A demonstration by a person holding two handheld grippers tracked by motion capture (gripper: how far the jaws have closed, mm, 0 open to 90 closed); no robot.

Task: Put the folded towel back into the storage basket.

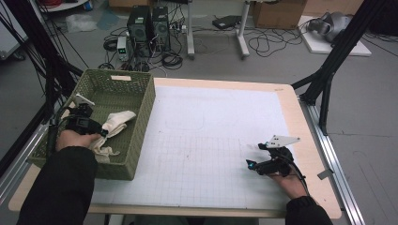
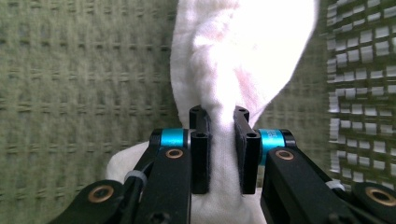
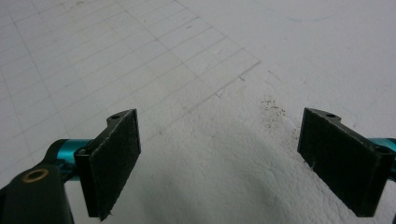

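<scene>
A cream-white sock [image 1: 116, 123] lies inside the green woven basket [image 1: 141, 101] at the table's left. My left gripper [image 1: 102, 132] reaches into the basket and is shut on that sock. In the left gripper view the black pads pinch a fold of the white sock [image 2: 233, 56] between them, my left gripper [image 2: 219, 122] pointing at the basket's green weave [image 2: 70, 93]. A second pale sock [image 1: 101, 149] lies under the hand. My right gripper [image 1: 253, 165] rests low over the white gridded mat [image 1: 211, 126] at the right, jaws wide apart. In the right gripper view my right gripper [image 3: 219, 154] holds nothing.
The basket's tall walls surround the left hand. The wooden table edge [image 1: 307, 140] runs along the right of the mat. Beyond the table, computer towers [image 1: 149, 23], cables and black tripod legs [image 1: 328, 70] stand on the floor.
</scene>
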